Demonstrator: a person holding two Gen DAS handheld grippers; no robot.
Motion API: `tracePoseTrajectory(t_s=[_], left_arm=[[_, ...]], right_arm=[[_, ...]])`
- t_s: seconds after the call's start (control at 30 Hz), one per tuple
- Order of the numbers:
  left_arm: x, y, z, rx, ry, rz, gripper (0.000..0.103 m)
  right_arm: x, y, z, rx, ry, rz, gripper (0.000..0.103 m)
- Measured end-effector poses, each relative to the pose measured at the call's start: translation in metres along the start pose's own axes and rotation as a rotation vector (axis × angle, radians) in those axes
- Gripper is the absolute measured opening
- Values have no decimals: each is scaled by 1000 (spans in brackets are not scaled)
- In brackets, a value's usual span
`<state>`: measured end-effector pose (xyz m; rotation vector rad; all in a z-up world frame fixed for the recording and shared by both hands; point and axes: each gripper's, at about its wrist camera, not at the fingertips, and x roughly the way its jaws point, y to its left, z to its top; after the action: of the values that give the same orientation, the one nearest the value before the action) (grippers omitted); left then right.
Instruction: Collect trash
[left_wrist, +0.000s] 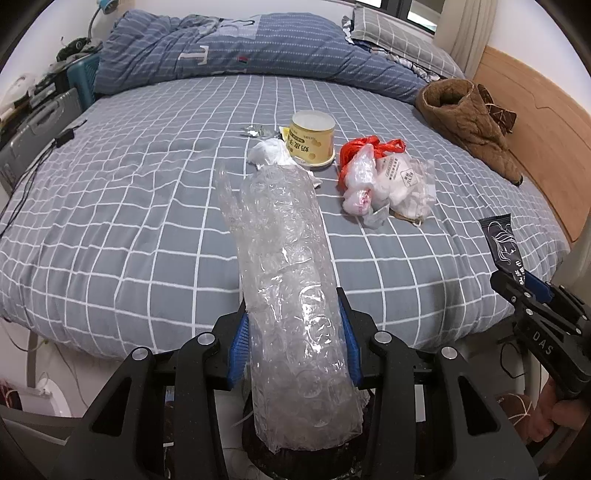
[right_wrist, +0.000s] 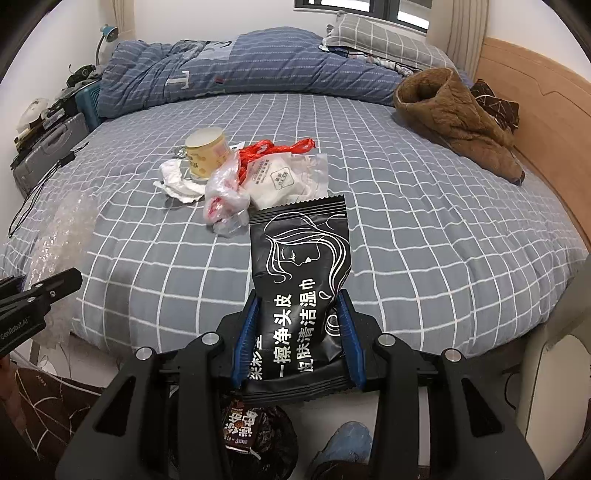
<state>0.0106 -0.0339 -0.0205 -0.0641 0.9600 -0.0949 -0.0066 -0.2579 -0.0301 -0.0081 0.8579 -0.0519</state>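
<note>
At 6 o'clock in the left wrist view, the left gripper pinches a roll of bubble wrap between its blue pads. The right gripper clamps a black wet-wipe packet the same way. Further, on the grey checked bed, the other trash lies toward 12 o'clock: a crumpled tissue, a yellow cup, and at 1 o'clock clear plastic bags with a red bag. A brown coat lies at 2 o'clock.
</note>
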Motion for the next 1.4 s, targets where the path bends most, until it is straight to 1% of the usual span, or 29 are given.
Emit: tracePoseTrajectory(t_s=[0.33,0.5,0.63,0.87,0.97,1.1,1.4], left_arm=[[-19,-2,-31,11,1,-11,41],[-25,-5,-41,17,5,-12,41],[-27,-5,-52,20,12,-14,41],[-27,-9,-70,37,26,-9,41],[-27,-11,-78,39,20,-4,41],[-25,-17,-89,55,24,-2,41],[-14,-19,-108,42,54,-8,41]], right_arm=[[-22,14,-25,-6,5,15,40],[-28,20,-39,5,16,30,40],[-32,29,-52,-11,23,31,40],[-34,39,-73,-23,49,41,40],[-34,41,-80,-28,62,44,40],[-38,42,-85,-37,58,39,40],[-34,40,-103,-35,83,36,40]])
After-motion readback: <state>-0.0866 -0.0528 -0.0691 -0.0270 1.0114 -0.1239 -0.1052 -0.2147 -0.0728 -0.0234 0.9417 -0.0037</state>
